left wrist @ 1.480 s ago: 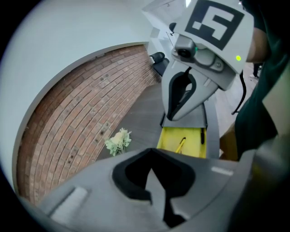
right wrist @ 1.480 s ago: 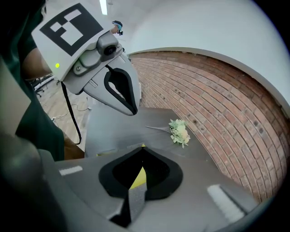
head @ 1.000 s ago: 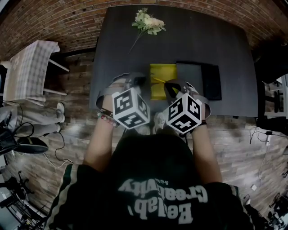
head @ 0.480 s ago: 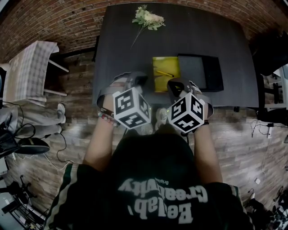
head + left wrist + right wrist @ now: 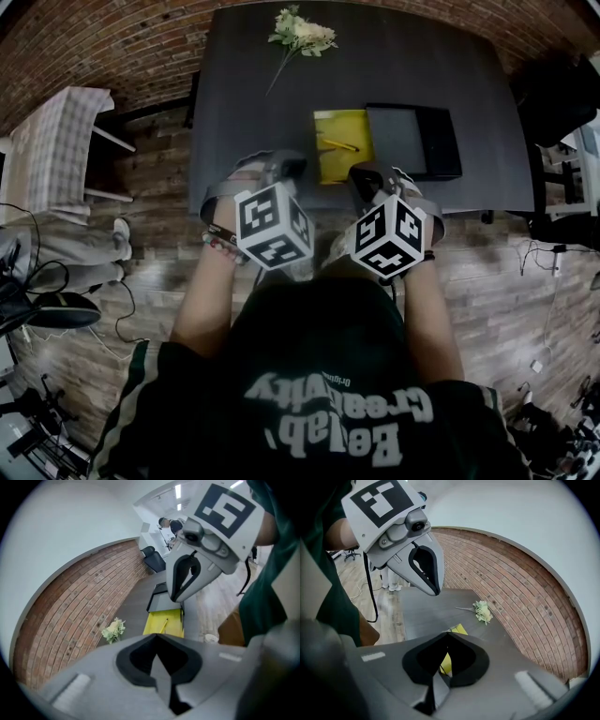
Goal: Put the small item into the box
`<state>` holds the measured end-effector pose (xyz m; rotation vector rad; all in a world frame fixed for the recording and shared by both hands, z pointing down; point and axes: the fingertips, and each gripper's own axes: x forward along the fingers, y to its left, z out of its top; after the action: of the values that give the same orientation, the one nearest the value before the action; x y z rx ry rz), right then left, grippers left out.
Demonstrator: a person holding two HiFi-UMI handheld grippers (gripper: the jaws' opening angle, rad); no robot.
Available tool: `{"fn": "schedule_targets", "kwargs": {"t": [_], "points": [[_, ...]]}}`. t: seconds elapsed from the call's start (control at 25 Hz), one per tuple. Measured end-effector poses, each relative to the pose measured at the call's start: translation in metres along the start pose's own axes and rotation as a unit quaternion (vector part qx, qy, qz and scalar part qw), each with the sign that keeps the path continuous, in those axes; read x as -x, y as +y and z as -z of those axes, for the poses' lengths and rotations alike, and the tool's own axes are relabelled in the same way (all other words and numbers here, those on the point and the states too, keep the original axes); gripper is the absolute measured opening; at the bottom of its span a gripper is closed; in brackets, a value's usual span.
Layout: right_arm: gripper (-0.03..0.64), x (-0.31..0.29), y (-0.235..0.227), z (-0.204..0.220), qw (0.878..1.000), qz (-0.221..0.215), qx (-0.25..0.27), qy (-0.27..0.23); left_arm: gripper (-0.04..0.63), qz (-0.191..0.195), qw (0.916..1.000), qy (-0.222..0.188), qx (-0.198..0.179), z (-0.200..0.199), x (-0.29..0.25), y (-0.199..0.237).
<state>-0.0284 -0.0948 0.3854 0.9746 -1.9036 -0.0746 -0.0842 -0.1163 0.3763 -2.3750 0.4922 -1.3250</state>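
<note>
Yellow box (image 5: 343,165) farther up-frame than before, left gripper (image 5: 285,169) and right gripper (image 5: 364,178) fingers together, empty, box just beyond them.

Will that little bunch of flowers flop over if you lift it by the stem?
Probably a bit: the flowers have one thin stem and a bushy head, so the head would likely droop. It looks light, so a push would probably slide it across the dark table, not roll it.
</note>
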Motion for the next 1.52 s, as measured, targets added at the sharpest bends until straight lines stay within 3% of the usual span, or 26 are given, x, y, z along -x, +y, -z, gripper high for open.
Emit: {"fn": "schedule_targets", "kwargs": {"t": [1.52], "points": [[0.006, 0.007, -0.002, -0.001, 1.0, 0.01, 0.011, -0.005, 0.005, -0.002, 1.0, -0.002, 0.004, -0.001, -0.001, -0.004]]}}
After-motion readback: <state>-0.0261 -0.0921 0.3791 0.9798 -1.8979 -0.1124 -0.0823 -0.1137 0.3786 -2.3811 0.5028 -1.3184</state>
